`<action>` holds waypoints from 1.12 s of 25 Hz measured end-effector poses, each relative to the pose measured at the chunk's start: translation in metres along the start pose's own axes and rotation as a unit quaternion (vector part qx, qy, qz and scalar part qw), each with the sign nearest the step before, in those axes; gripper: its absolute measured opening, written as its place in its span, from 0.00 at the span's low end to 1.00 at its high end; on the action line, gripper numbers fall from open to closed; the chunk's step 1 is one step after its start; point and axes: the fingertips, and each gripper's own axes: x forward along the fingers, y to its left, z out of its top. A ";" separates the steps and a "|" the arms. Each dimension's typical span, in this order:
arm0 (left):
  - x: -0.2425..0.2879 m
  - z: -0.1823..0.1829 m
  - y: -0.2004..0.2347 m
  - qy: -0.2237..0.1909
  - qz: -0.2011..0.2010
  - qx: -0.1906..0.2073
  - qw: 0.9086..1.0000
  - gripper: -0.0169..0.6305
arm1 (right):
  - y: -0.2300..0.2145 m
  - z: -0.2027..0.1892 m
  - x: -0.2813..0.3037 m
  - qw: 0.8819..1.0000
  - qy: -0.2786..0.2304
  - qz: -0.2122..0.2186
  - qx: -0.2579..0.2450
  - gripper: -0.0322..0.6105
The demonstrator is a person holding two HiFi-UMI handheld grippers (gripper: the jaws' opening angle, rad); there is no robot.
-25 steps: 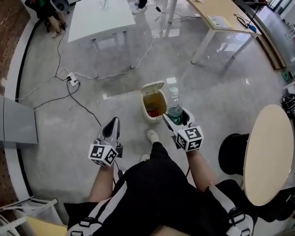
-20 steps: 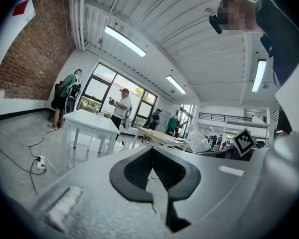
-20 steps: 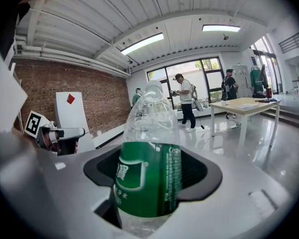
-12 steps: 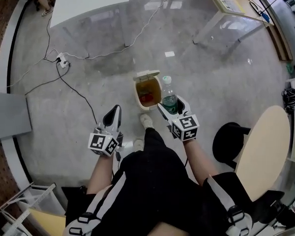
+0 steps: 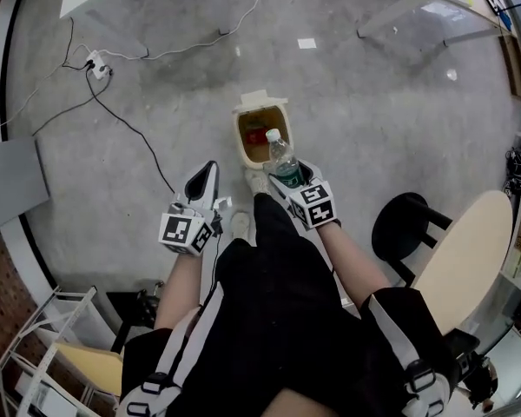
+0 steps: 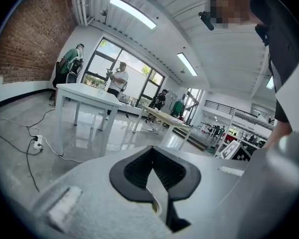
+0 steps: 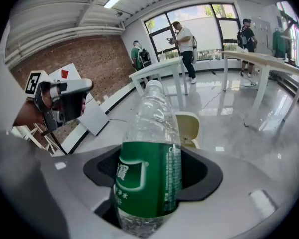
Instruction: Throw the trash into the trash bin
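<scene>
A clear plastic bottle [image 5: 283,164] with a green label stands upright between the jaws of my right gripper [image 5: 290,177], which is shut on it. It hangs at the near right rim of a small cream trash bin [image 5: 243,148] on the floor. The bin's lid [image 5: 262,102] is tipped open, and something red [image 5: 257,135] lies inside. In the right gripper view the bottle [image 7: 148,176] fills the middle and the bin [image 7: 190,127] shows just behind it. My left gripper [image 5: 202,181] is shut and empty, left of the bin; its pads [image 6: 162,172] meet.
A power strip [image 5: 96,60] with black and white cables lies on the grey floor at the far left. A black stool [image 5: 401,228] and a round wooden table [image 5: 465,261] stand at the right. The person's shoes [image 5: 255,181] are beside the bin. A white rack [image 5: 40,354] is at the lower left.
Both grippers have come down and forward. The bottle has moved from beside the bin's right side to its near rim. The head view has tilted further down.
</scene>
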 end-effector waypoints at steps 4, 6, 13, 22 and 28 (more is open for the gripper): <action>0.007 -0.009 -0.003 0.010 0.011 -0.017 1.000 0.03 | -0.009 -0.024 0.027 0.998 0.056 0.017 -0.006 0.56; 0.007 -0.013 -0.010 0.016 0.007 -0.023 1.000 0.03 | -0.011 -0.033 0.038 0.996 0.085 0.023 -0.010 0.56; -0.004 0.001 -0.003 0.008 0.036 -0.017 0.999 0.03 | -0.034 -0.070 0.096 0.977 0.200 0.039 -0.057 0.56; -0.045 -0.007 0.017 0.019 0.095 -0.016 0.995 0.03 | -0.061 -0.079 0.149 0.962 0.274 -0.013 -0.008 0.57; -0.049 -0.003 0.036 0.007 0.105 -0.031 0.994 0.03 | -0.060 -0.058 0.167 0.971 0.237 -0.010 -0.042 0.74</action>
